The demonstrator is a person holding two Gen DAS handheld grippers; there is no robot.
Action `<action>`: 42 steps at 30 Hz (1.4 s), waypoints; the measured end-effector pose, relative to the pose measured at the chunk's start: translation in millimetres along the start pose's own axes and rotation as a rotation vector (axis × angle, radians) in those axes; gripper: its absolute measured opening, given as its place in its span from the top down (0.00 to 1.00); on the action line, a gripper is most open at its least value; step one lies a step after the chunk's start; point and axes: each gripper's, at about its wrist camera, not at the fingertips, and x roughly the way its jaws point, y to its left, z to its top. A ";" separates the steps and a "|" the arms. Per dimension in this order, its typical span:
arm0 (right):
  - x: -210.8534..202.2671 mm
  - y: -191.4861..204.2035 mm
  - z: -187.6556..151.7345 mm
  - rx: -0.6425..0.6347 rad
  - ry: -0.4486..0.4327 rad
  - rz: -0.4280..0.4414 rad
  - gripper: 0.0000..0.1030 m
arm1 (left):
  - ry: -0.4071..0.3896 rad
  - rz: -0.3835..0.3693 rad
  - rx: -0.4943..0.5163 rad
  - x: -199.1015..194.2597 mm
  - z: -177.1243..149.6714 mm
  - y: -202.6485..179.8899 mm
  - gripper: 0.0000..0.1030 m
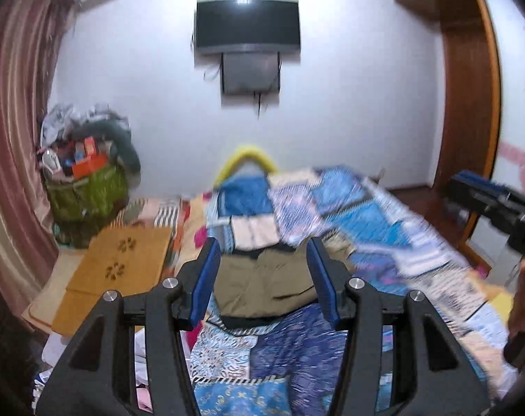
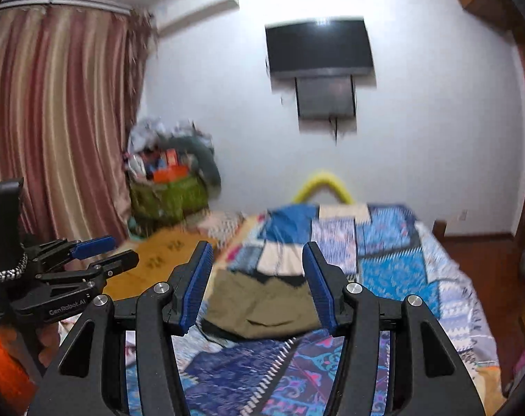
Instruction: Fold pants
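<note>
Olive-green pants (image 1: 265, 286) lie in a folded bundle on the patchwork bedspread (image 1: 362, 215), with a dark garment edge under them. They also show in the right wrist view (image 2: 262, 306). My left gripper (image 1: 262, 253) is open and empty, held above and short of the pants. My right gripper (image 2: 257, 256) is open and empty, also short of the pants. The left gripper appears at the left of the right wrist view (image 2: 99, 253), and the right gripper at the right edge of the left wrist view (image 1: 470, 182).
A green basket (image 1: 89, 190) heaped with clutter stands by the striped curtain (image 1: 16, 121). An orange mat (image 1: 120, 267) lies left of the bed. A TV (image 1: 248, 24) hangs on the far wall. A wooden wardrobe (image 1: 470, 86) stands at right.
</note>
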 end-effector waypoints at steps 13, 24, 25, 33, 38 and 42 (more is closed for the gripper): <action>-91.0 37.5 -1.6 -0.035 -0.179 -0.037 0.13 | -0.219 0.028 -0.044 -133.2 -5.6 -23.7 0.02; -106.2 35.8 -11.3 -0.019 -0.174 -0.101 0.00 | -0.252 0.028 -0.044 -150.4 -9.6 -31.2 0.00; -107.6 35.9 -12.7 -0.017 -0.173 -0.101 0.00 | -0.252 0.027 -0.045 -149.8 -9.2 -31.3 0.00; -109.3 33.8 -18.8 -0.004 -0.156 -0.104 0.00 | -0.248 0.034 -0.041 -147.5 -11.5 -32.4 0.00; -106.0 34.4 -19.6 -0.010 -0.139 -0.104 0.00 | -0.238 0.031 -0.039 -142.4 -13.5 -33.7 0.00; -104.8 32.8 -22.3 0.002 -0.136 -0.098 0.00 | -0.227 0.028 -0.044 -137.2 -15.5 -32.4 0.00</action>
